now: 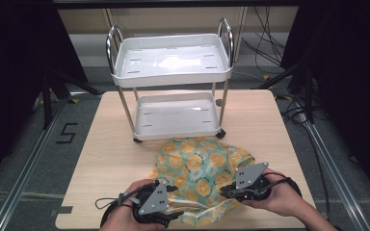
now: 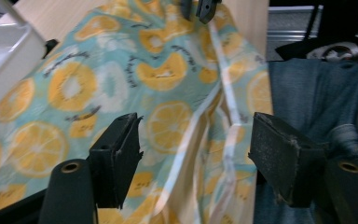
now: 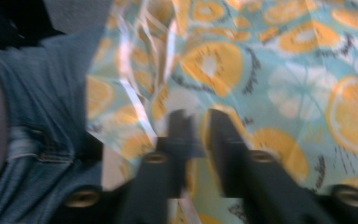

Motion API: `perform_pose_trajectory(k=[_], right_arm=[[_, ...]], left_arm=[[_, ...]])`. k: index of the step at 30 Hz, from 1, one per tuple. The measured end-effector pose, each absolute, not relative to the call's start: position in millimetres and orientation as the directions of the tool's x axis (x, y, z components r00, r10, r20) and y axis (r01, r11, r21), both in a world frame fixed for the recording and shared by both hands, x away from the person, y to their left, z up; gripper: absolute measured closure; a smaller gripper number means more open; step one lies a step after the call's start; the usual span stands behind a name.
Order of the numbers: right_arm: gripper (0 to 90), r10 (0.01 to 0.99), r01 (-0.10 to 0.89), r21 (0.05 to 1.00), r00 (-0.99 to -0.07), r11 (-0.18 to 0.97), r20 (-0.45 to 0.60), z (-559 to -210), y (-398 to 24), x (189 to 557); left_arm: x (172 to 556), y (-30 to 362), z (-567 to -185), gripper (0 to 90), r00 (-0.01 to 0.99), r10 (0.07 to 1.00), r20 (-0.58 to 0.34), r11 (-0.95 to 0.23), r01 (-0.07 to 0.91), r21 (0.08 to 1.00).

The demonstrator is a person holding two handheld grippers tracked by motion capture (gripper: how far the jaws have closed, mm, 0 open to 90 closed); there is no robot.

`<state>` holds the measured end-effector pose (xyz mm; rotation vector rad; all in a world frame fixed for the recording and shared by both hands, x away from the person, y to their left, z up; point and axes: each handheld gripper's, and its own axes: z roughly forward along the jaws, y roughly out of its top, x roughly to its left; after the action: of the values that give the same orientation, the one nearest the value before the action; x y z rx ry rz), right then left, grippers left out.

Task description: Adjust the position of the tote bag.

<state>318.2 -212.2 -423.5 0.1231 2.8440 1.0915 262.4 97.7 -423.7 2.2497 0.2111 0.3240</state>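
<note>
- A plastic bag [image 1: 200, 171] printed with orange slices on pale blue lies crumpled on the near half of the wooden table [image 1: 111, 159], just in front of the lower tray of a small white cart [image 1: 173, 62].
- Both hands work at the bag's near edge, close to the table's front lip. The left gripper [image 1: 173, 214] sits at the bag's near-left corner, the right gripper [image 1: 224, 192] at its near-right side, and the two point inward towards each other.
- The bag's long axis runs roughly from the cart back towards the person, so the open, wrinkled end faces the grippers and the bulk stretches away from them.
- In the left gripper view its jaws stand wide apart, with a raised fold of the bag [image 2: 223, 116] running up between them; the pads don't press on it.
- In the right gripper view the right gripper [image 3: 198, 135] has its jaws drawn narrow. The picture is smeared, and whether a thin layer of plastic is pinched between them I can't tell.
- My guess is that the coming move turns on that ridge of film between the two grippers: the left is nearer to it and would need only to close.
- The near rim of the bag is cut off behind the hands in the high view, so the mouth of the bag is hard to make out. The person's jeans [image 2: 307, 93] lie beyond the table edge.
</note>
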Motion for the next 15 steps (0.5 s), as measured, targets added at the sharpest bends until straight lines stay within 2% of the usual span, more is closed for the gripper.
perform_pose_trajectory(k=[1, 2, 3, 4, 5, 10, 12, 13, 14, 15], right_arm=[[62.7, 0.096, 0.02, 0.674, -0.992, 0.739, -0.076, -422, -212, 319], [58.0, 0.079, 0.007, 0.67, -0.994, 0.742, -0.076, -420, -211, 317], [58.0, 0.079, 0.007, 0.67, -0.994, 0.742, -0.076, -420, -211, 317], [54.2, 0.06, -0.001, 0.661, -0.996, 0.751, -0.069, -420, -211, 314], [47.0, 0.026, -0.02, 0.646, -0.998, 0.763, -0.061, -424, -208, 308], [37.2, -0.064, -0.085, 0.58, -0.996, 0.81, -0.056, -439, -196, 297], [35.9, -0.088, -0.113, 0.547, -0.994, 0.829, -0.073, -444, -191, 294], [38.2, -0.094, -0.125, 0.529, -0.992, 0.84, -0.086, -447, -188, 294], [43.9, -0.152, -0.199, 0.515, -0.979, 0.834, -0.132, -450, -184, 297], [57.5, -0.144, -0.186, 0.496, -0.982, 0.848, -0.123, -452, -182, 295]], left_arm=[[262, 96, -426, 32.7, 0.953, 0.259, 0.16, -0.631, 0.042, 0.775], [262, 96, -426, 32.7, 0.953, 0.259, 0.16, -0.631, 0.042, 0.775], [263, 96, -429, 32.7, 0.956, 0.249, 0.155, -0.64, 0.043, 0.767], [265, 96, -432, 32.8, 0.956, 0.249, 0.156, -0.646, 0.044, 0.762], [266, 96, -434, 32.9, 0.955, 0.256, 0.152, -0.648, 0.053, 0.759], [270, 96, -439, 32.9, 0.957, 0.249, 0.146, -0.669, 0.061, 0.741], [270, 96, -440, 32.9, 0.957, 0.253, 0.143, -0.666, 0.065, 0.743], [269, 95, -441, 32.9, 0.958, 0.252, 0.136, -0.661, 0.068, 0.747], [269, 95, -441, 32.9, 0.958, 0.252, 0.136, -0.661, 0.068, 0.747], [268, 93, -442, 32.8, 0.96, 0.248, 0.129, -0.659, 0.07, 0.749]])
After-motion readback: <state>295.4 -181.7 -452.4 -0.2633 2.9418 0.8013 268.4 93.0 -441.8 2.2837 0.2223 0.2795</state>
